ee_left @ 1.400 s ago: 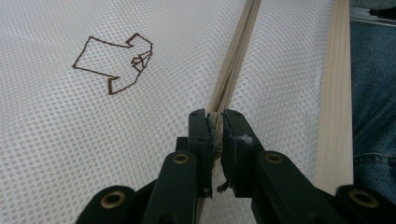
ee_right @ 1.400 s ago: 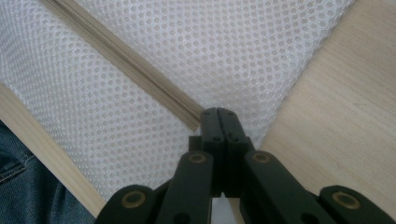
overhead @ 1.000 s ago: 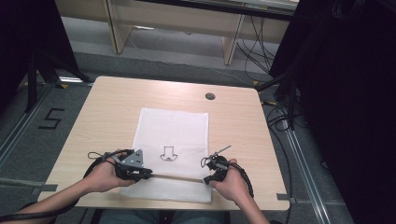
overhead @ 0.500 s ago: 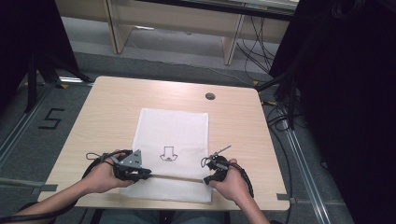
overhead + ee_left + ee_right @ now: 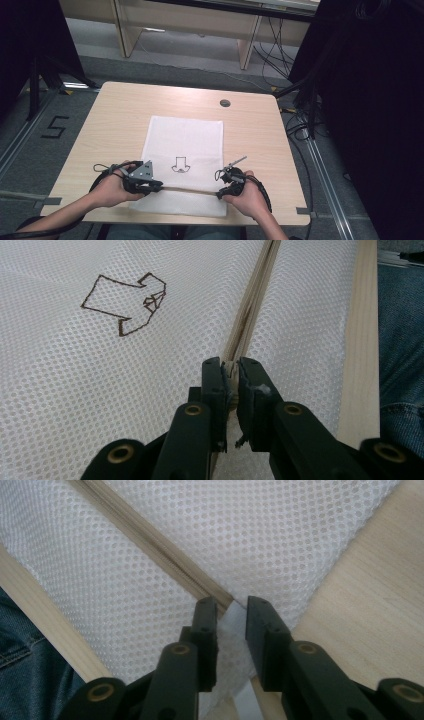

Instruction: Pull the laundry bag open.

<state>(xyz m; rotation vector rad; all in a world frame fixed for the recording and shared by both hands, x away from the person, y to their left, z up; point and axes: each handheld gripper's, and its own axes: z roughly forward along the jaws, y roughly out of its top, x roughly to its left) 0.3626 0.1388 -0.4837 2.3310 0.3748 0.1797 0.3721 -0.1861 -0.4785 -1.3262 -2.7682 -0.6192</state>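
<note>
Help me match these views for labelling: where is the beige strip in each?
High view: the strip lies across the cloth's near part, just below the drawn arrow.
Left gripper view: it runs from bottom centre to the top edge, right of the arrow.
Right gripper view: it slants from top left down to centre.
Shared landmark: the white mesh cloth.

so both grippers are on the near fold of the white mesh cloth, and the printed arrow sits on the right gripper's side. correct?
Not quite. The left gripper and the right gripper are indeed at the near fold of the white mesh cloth. The printed arrow, however, sits nearer the left gripper's side, as the high view and the left gripper view show.
</note>
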